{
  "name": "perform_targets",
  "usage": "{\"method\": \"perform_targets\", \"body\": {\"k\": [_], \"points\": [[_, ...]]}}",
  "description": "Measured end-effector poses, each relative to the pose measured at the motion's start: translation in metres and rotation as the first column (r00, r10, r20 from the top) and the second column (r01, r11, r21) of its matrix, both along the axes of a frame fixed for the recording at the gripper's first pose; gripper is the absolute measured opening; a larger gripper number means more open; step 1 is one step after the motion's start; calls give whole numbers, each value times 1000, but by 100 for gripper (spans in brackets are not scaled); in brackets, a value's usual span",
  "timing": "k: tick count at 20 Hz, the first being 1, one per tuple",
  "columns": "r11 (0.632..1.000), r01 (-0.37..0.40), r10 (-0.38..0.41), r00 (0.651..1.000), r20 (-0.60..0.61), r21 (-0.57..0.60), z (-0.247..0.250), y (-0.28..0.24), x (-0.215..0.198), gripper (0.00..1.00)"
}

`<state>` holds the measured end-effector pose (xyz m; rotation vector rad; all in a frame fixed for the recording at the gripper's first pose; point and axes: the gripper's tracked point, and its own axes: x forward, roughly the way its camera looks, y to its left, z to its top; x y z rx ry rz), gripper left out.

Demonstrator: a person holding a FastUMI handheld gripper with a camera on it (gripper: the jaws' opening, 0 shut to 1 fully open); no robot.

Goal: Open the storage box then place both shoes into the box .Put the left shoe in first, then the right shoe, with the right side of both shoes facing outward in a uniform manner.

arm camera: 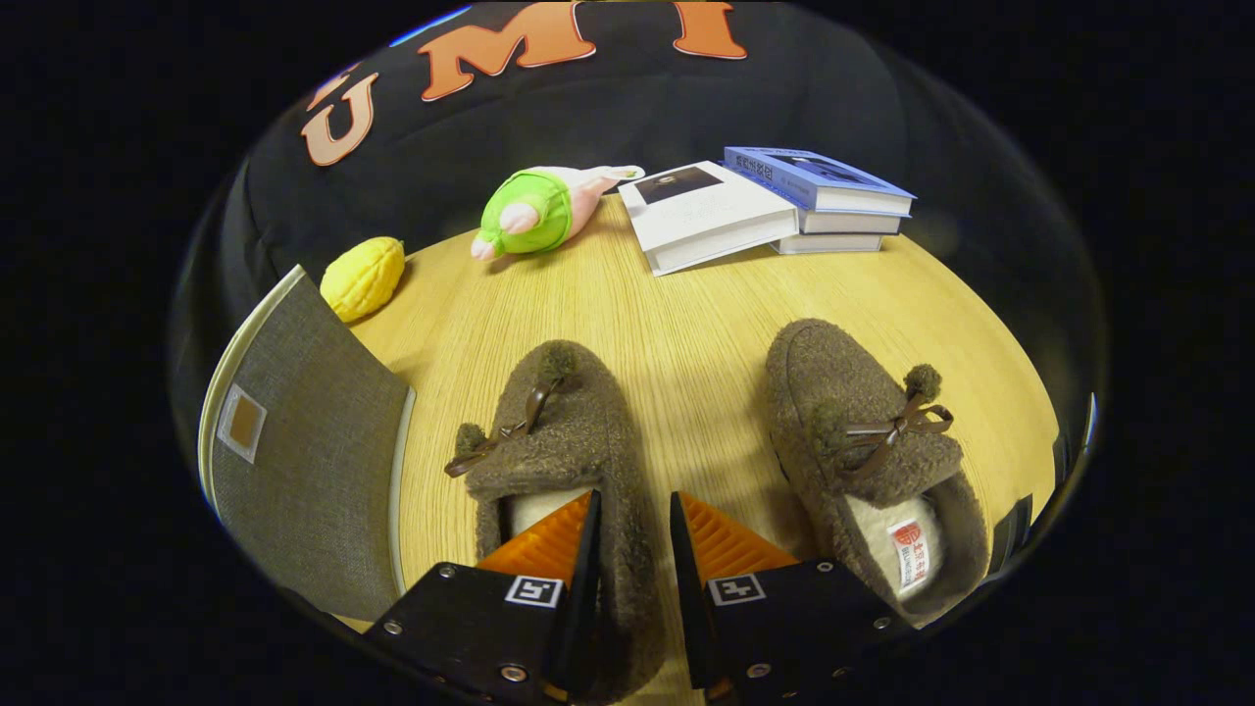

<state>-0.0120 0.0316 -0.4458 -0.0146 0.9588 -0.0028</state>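
Pale wood-grain tabletop runs out ahead of me to the black cloth wall of the booth. Furthest to my left sits the grey fabric storage box, its lid down, a small brown tag on the face I can see. Just beyond its far corner lies a yellow ridged toy. Further along the back edge of the table is a green and pink plush toy, lying on its side.

Closer to me, the left shoe, a fuzzy brown slipper with a bow and pompoms, lies toe away from me, just beside the box but apart from it. My gripper straddles that shoe's right side wall: the left orange finger sits down inside the opening over the cream lining, and the right finger stands outside the shoe over the table. The wall of the slipper fills the gap between them. I cannot tell whether both pads are actually pressing on it or only sit beside it.

To the right, well apart from the first, lies the right shoe, also toe away, its cream lining and a sewn label showing at the heel. Beyond both shoes, at the back right, a white book leans against a stack of books with a blue one on top.
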Motion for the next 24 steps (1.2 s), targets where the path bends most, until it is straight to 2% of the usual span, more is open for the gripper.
{"method": "perform_targets", "body": {"k": [1,2,3,5,8,10,17,24], "points": [[1000,-23,23,1000,6,-9,3,4,-1,33],[999,-43,43,999,10,-28,0,6,1,31],[997,-51,52,998,26,-52,4,7,1,14],[998,-10,13,999,43,-65,4,6,1,2],[996,88,-88,996,2,34,7,10,-2,1],[987,131,-134,991,21,92,20,12,4,0],[970,181,-194,978,71,161,64,30,11,0],[947,215,-251,959,132,239,146,73,24,0]]}}
